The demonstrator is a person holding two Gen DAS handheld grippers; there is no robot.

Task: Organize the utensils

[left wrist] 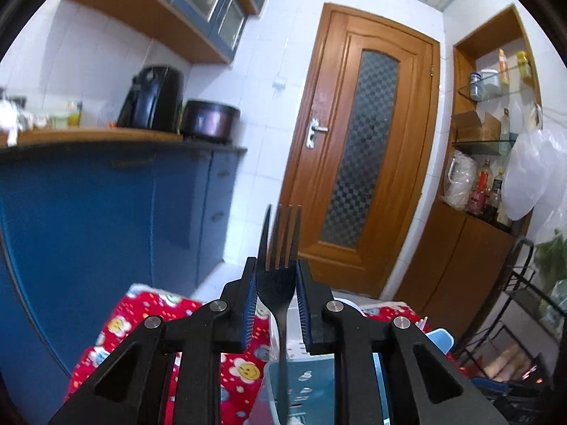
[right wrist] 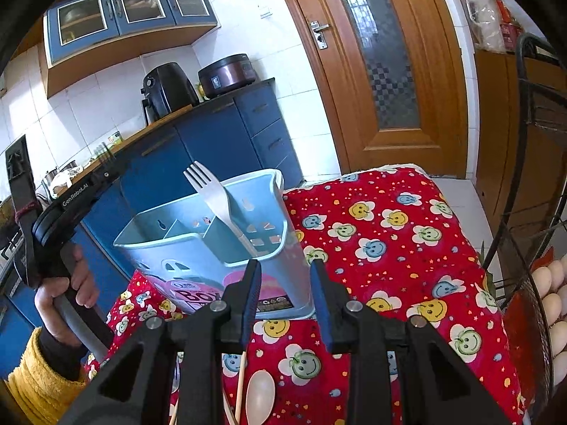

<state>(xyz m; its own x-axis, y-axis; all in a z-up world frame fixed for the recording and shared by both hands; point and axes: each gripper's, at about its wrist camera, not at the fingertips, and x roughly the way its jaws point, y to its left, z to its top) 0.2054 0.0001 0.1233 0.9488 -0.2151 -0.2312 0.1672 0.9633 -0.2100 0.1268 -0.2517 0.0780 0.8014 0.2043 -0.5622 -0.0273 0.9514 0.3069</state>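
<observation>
My left gripper (left wrist: 275,276) is shut on a black fork (left wrist: 280,279), tines up, with a black knife blade (left wrist: 264,237) beside it, held above the light blue utensil holder (left wrist: 301,386). In the right wrist view the blue holder (right wrist: 212,244) stands on the red smiley tablecloth (right wrist: 389,241) with a white fork (right wrist: 219,202) leaning in a compartment. My right gripper (right wrist: 285,276) is open and empty, just in front of the holder. A pale spoon (right wrist: 260,396) and wooden chopsticks (right wrist: 241,386) lie on the cloth under it. The left gripper body (right wrist: 71,205) shows at the left.
A black wire rack (right wrist: 531,212) with eggs (right wrist: 553,304) stands at the right. Blue cabinets (right wrist: 198,141) with an air fryer (right wrist: 166,88) and a cooker (right wrist: 226,74) are behind. A wooden door (right wrist: 382,63) is beyond the table.
</observation>
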